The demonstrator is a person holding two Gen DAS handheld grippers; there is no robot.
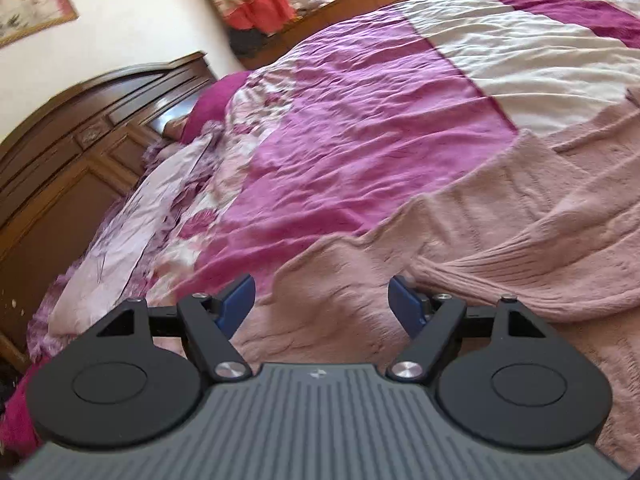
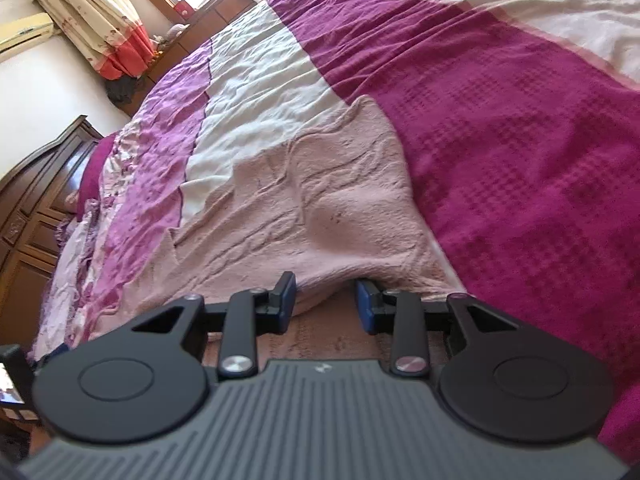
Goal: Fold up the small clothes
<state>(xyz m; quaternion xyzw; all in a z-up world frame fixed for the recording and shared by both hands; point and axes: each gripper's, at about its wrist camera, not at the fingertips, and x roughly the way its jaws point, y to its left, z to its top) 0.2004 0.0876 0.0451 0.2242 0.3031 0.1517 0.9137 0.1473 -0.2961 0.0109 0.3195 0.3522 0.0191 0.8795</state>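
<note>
A: Nearest to us, our left gripper point(image 1: 322, 300) has its blue pads point(image 1: 238, 306) spread wide apart with nothing between them. It hangs over the pink knitted sweater point(image 1: 500, 232).

B: Agreed. Our right gripper point(image 2: 326, 300) also has its jaws parted. Its pads point(image 2: 366, 306) sit at the near hem of the sweater point(image 2: 320, 200), and the hem humps up between them. We cannot tell whether the pads touch the knit.

A: From the left wrist view, a ribbed sleeve point(image 1: 532, 252) lies across the body of the sweater, running from just ahead of the right-hand pad off to the right.

B: The sweater lies spread on the bedspread point(image 2: 500, 128), wrinkled, across its white and dark magenta bands.

A: Beyond it we see the lighter magenta band point(image 1: 340, 132), then a pale flowered quilt point(image 1: 132, 224) bunched near the dark wooden headboard point(image 1: 80, 148).

B: Farthest off, a curtain point(image 2: 96, 24) with an orange lower edge hangs by the window, next to a wall air conditioner point(image 2: 24, 32).

A: And a framed picture point(image 1: 28, 0) hangs on the white wall.
</note>
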